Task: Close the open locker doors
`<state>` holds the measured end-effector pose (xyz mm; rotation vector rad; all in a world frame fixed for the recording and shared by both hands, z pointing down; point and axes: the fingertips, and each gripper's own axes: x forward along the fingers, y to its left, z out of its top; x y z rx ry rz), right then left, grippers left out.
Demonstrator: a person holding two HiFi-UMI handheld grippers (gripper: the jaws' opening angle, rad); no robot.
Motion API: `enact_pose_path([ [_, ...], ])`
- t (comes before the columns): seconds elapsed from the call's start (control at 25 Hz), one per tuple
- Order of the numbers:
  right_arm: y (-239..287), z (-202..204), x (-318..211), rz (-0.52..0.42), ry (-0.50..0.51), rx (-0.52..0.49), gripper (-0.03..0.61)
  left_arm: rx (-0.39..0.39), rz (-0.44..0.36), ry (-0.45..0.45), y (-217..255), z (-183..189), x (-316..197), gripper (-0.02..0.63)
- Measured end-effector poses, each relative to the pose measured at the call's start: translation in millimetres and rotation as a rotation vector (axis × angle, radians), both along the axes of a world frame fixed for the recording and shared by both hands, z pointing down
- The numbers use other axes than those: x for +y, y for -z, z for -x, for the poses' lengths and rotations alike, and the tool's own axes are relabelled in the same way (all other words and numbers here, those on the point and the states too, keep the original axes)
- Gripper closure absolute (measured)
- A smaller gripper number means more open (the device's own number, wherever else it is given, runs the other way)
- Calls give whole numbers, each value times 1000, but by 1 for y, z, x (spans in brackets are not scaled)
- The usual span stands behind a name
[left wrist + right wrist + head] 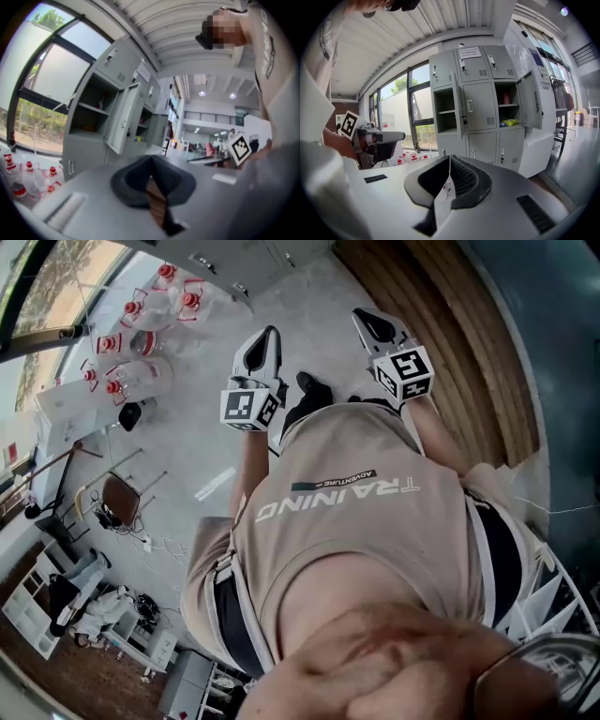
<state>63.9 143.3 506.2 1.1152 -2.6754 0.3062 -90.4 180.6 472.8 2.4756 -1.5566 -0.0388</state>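
"Where is the grey metal locker bank point(487, 108)?"
"Against the wall, right of the window."
"And the doors?"
"One open locker door point(123, 119) in the left column, a second open locker door point(529, 99) at the right end. Clear red-capped plastic bottles point(141, 341) stand on the floor, left."

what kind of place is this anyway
Probably a large workshop or lab hall rather than a home. It has a bank of grey metal lockers with some doors hanging open, big water jugs with red caps on a bare concrete floor, and a railed mezzanine in the background.
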Motion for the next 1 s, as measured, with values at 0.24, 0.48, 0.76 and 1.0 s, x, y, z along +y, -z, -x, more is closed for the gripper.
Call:
enact_pose_path([
  [0.24,21,25,-32,-34,-73,7,561,118,-28,-25,15,38,-31,617],
  [0.48,36,59,-63,-84,-94,-3,561,40,-21,-18,2,75,-47,617],
  [0.76,10,74,-84,-42,-83,43,561,7,-10,15,-11,95,-57,617],
  [1.0,-1,87,-137,-44,-32,12,561,-29,24,15,-21,89,-96,617],
])
